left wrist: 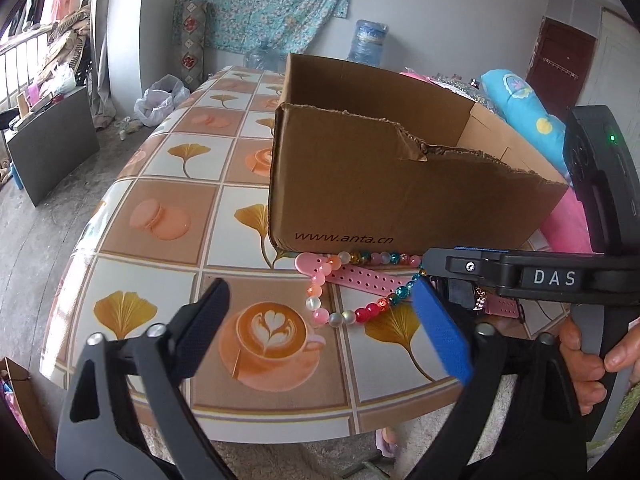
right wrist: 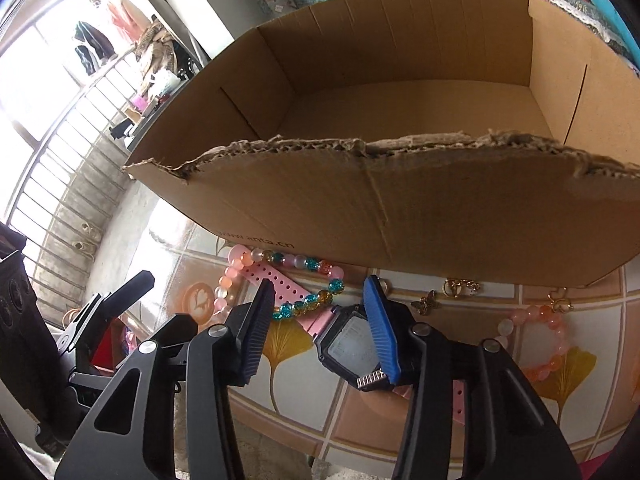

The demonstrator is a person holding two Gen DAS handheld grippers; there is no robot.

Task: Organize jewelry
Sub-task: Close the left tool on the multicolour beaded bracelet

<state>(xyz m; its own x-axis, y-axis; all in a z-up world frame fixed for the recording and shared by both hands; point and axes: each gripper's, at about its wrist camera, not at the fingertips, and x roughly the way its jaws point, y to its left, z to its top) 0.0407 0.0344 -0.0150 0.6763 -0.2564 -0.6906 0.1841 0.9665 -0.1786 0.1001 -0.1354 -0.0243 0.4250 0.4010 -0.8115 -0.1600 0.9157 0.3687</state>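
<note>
My 2 tools work over jewelry on the patterned desk point(left wrist: 168, 168).

My right tool point(right wrist: 320, 328) straddles the pink-strapped watch point(right wrist: 352, 346), its blue pad touching the case, the black pad apart. My left tool point(left wrist: 320, 332) hangs open near the multicoloured bead bracelet point(left wrist: 360, 312), which lies before the cardboard box point(left wrist: 360, 184).

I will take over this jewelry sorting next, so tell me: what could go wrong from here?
1. The colourful bead bracelet lies over the pink strap of the watch; lifting the watch may drag the beads along.
2. The right gripper straddles the watch face with only the blue finger close to it, so an off-centre pinch could slip.
3. The cardboard box has a torn front wall that a dangling strap might catch on.
</note>
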